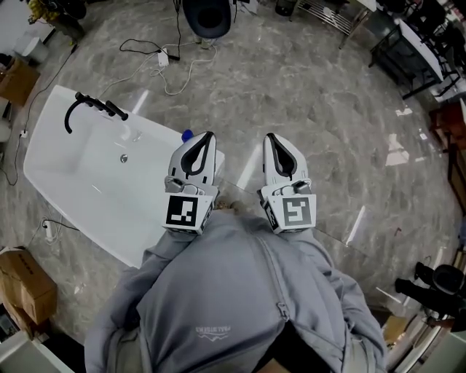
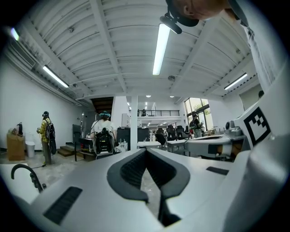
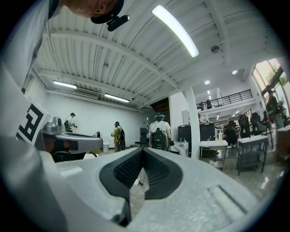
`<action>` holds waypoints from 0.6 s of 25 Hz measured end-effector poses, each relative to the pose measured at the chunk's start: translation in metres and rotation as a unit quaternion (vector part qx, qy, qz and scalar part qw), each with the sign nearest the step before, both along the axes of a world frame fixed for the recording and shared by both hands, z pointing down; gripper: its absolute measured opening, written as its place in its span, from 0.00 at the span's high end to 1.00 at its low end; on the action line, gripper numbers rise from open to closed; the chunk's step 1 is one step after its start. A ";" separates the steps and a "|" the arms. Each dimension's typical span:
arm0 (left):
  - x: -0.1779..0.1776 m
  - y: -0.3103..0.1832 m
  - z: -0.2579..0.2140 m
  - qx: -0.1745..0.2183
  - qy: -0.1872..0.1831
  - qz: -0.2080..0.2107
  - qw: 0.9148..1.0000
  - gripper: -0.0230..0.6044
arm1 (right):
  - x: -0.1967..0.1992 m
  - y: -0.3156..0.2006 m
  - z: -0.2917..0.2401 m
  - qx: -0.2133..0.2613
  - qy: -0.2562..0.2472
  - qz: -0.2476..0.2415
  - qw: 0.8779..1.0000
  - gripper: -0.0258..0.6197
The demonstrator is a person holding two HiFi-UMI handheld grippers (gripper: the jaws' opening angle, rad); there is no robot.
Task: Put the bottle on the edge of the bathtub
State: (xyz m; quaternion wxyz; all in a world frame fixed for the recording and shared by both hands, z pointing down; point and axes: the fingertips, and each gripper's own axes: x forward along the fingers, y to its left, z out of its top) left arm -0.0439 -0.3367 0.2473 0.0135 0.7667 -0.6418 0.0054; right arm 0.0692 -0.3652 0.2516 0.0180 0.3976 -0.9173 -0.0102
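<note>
The white bathtub (image 1: 80, 167) lies on the marble floor at the left, with a black faucet (image 1: 91, 108) on its far rim. Of the bottle I see only a small blue cap (image 1: 187, 135) at the tub's right end, beside my left gripper; the rest is hidden behind that gripper. My left gripper (image 1: 210, 135) is held up over the tub's right corner, jaws shut and empty (image 2: 146, 151). My right gripper (image 1: 269, 137) is level with it to the right, over the floor, also shut with nothing in it (image 3: 139, 150). The faucet (image 2: 28, 175) shows low at the left of the left gripper view.
Cables and a power strip (image 1: 164, 58) lie on the floor beyond the tub. A dark round chair base (image 1: 211, 16) stands at the top. Cardboard boxes (image 1: 25, 290) sit at the left, dark racks (image 1: 415, 51) at the right. People (image 3: 116, 136) stand far off.
</note>
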 end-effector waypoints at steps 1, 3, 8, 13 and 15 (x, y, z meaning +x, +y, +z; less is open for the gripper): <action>0.001 0.000 0.001 -0.002 -0.001 -0.002 1.000 0.95 | 0.001 0.001 0.001 -0.001 -0.001 -0.002 1.000 0.96; 0.001 0.002 0.001 -0.009 -0.003 -0.008 1.000 0.95 | 0.001 0.002 0.002 -0.003 -0.002 -0.007 1.000 0.96; -0.002 0.009 0.004 -0.011 -0.007 -0.020 1.000 0.95 | -0.001 0.005 -0.001 -0.009 0.003 -0.005 1.000 0.96; -0.001 0.011 0.005 -0.006 -0.013 -0.013 1.000 0.95 | -0.011 0.007 -0.002 -0.004 -0.008 -0.023 1.000 0.96; -0.003 0.009 0.004 -0.003 -0.014 -0.015 1.000 0.95 | -0.013 0.006 -0.002 -0.004 -0.007 -0.026 1.000 0.96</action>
